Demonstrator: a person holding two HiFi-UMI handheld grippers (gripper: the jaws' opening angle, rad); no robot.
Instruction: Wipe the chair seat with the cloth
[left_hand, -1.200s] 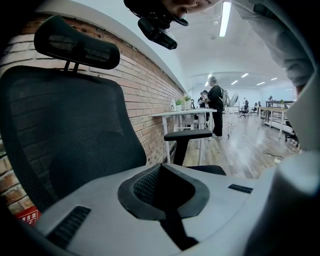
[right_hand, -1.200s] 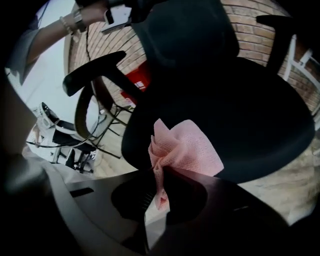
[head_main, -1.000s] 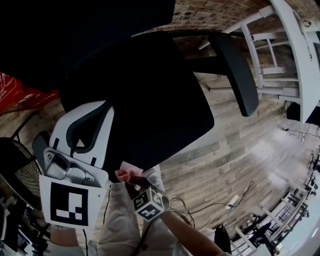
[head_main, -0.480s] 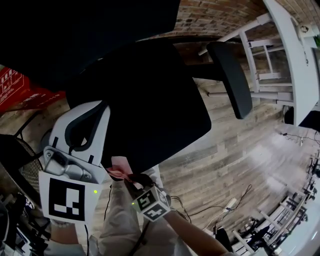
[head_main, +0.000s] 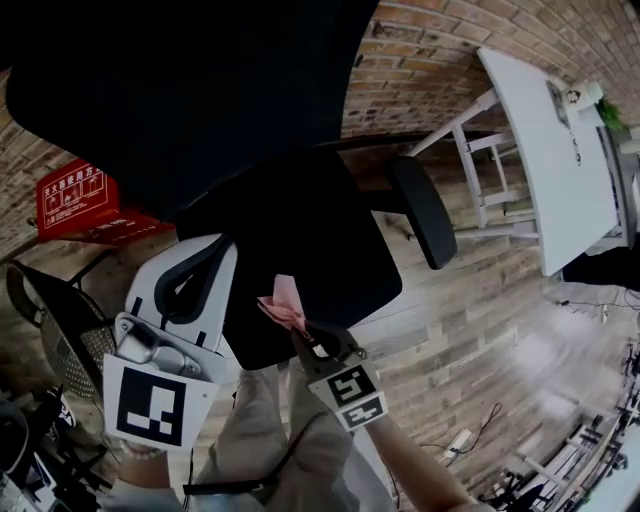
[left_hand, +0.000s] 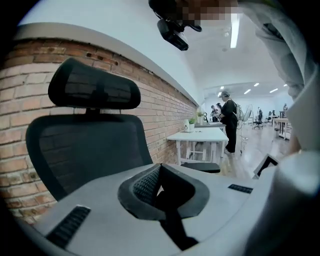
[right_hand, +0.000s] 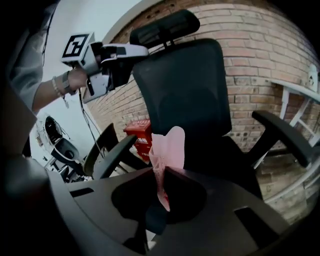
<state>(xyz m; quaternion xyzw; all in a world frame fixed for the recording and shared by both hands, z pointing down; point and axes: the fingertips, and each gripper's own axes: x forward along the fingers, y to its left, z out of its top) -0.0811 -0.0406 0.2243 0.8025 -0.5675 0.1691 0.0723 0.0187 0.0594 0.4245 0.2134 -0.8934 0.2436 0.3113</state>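
The black office chair fills the head view, with its seat (head_main: 300, 235) below the tall backrest (head_main: 180, 90). My right gripper (head_main: 298, 330) hovers at the seat's front edge, shut on a pink cloth (head_main: 283, 300) that sticks up from its jaws. In the right gripper view the cloth (right_hand: 167, 150) stands pinched in the right gripper (right_hand: 162, 172), facing the backrest (right_hand: 185, 90) and seat (right_hand: 232, 157). My white left gripper (head_main: 218, 245) is at the seat's left side, by the left armrest. In its own view the left gripper (left_hand: 159, 172) has its jaws together with nothing between them.
The chair's right armrest (head_main: 425, 210) juts out beside the seat. A white table (head_main: 545, 130) stands at the right by the brick wall. A red crate (head_main: 75, 190) sits behind the chair, and a mesh chair (head_main: 55, 335) is at the left. A person (left_hand: 230, 117) stands far off.
My right gripper has risen from below the seat's front edge and now points up over it, the cloth standing higher. The head view has tilted up toward the backrest.
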